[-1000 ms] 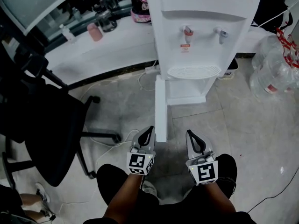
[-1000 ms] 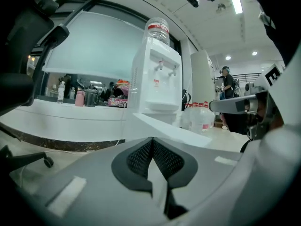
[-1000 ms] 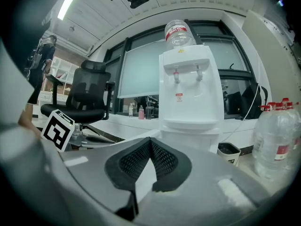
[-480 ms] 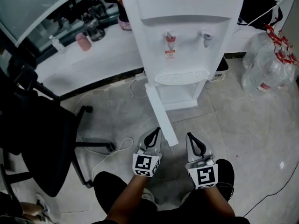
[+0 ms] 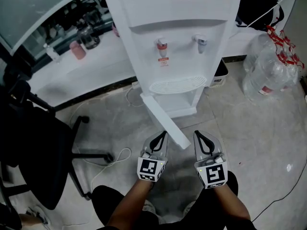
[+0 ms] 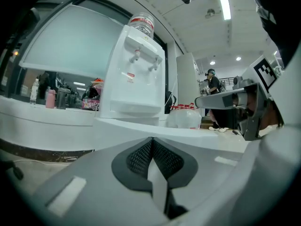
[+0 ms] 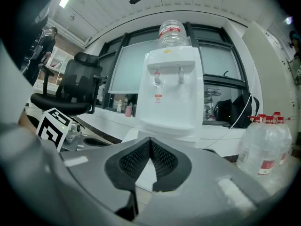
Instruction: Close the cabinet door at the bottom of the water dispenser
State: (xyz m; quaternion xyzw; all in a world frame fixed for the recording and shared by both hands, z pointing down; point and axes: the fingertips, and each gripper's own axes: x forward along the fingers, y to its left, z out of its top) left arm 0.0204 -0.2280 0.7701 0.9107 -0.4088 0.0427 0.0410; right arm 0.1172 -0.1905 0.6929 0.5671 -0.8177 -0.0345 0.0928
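The white water dispenser (image 5: 177, 42) stands on the floor ahead of me. Its bottom cabinet door (image 5: 165, 121) hangs open and slants out toward me, its free end between my two grippers. My left gripper (image 5: 162, 134) is shut and empty, its tip close beside the door's left face; whether they touch is unclear. My right gripper (image 5: 198, 134) is also shut and empty, a little right of the door's end. In the left gripper view the door (image 6: 178, 128) runs as a white slab just behind the shut left gripper (image 6: 151, 140). The right gripper view shows the dispenser (image 7: 171, 93) beyond the shut right gripper (image 7: 149, 140).
A black office chair (image 5: 33, 138) stands at the left, with a white cable (image 5: 115, 158) on the tiled floor beside it. Large water bottles (image 5: 268, 71) sit at the right. Behind the dispenser runs a white ledge (image 5: 81, 75) with a pink bottle (image 5: 76, 49).
The dispenser has slid left in the head view. The door, seen edge-on before, now slants down to the right, its free end between the grippers. Both grippers have shifted slightly right and stay shut.
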